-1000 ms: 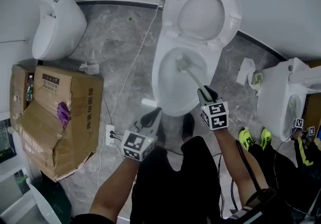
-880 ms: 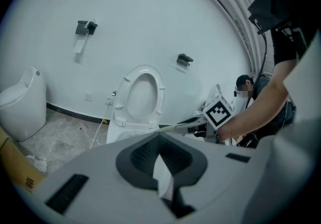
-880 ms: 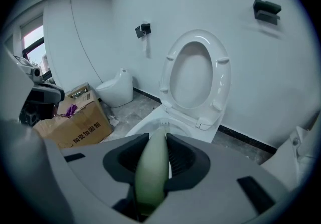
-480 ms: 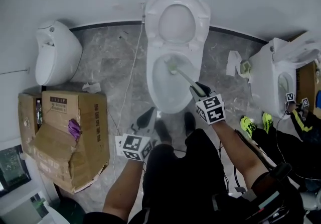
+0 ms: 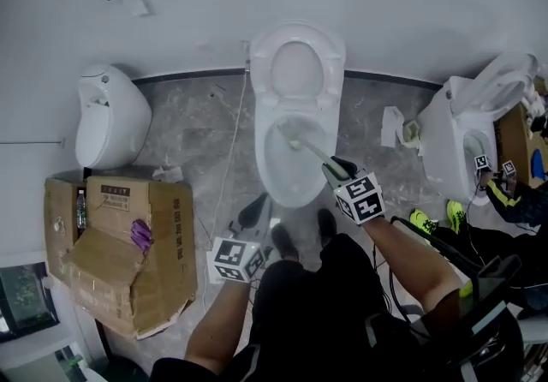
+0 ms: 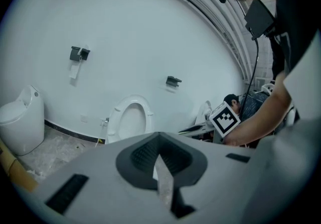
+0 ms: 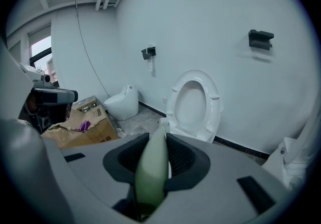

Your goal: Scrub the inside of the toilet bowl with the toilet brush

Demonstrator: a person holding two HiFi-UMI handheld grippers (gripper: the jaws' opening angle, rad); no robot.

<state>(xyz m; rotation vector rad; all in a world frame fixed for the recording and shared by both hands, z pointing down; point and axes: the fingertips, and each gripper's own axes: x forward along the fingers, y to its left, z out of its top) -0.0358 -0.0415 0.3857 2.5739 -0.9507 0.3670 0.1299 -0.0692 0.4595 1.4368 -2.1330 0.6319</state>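
Here, from above, a person stands facing a white toilet bowl [image 5: 262, 153] at the far edge of the floor, against the wall, with its lid [image 5: 297, 68] raised. The right gripper [image 5: 334, 169] has its fingers clamped on the pale green handle of the toilet brush [image 5: 313, 149]. The brush head sits inside the bowl, toward its back. The left gripper [image 5: 254, 212] hangs near the bowl's front, fingers closed together on nothing.

To scrub well, the grip on the handle should be firm. The bristles should press against the porcelain and sweep around the wall and under the rim. They should stay low to avoid splashing.

Whether the bristles touch the porcelain cannot be told from overhead, and no water line is discernible. In the right gripper view the handle and gripper body hide the brush head and the bowl's inside. The left gripper view shows only the raised lid.
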